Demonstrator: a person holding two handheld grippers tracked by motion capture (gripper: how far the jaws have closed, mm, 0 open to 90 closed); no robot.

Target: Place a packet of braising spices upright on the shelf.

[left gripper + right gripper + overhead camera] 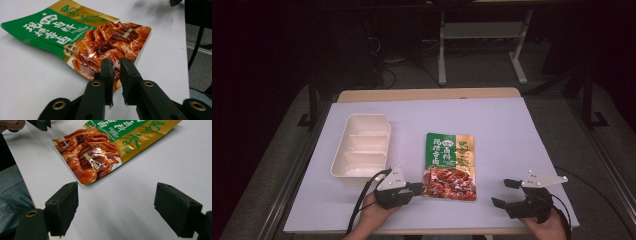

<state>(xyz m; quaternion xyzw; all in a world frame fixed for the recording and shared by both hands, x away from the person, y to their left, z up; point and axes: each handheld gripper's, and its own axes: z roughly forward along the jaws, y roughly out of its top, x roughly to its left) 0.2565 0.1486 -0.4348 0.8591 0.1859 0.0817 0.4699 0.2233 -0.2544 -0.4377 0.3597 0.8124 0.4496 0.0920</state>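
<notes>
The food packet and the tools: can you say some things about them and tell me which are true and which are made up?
1. The left tool pinches the food packet at a near corner. True.
2. The right tool is closed on the packet. False: it is wide open, on bare table beside it.
3. The white tray has the packet inside. False: the packet lies on the table beside the tray.
4. The tray has three compartments. True.

The left hand-held gripper (115, 65) hides the seasoning packet's (82, 35) near corner.
</notes>
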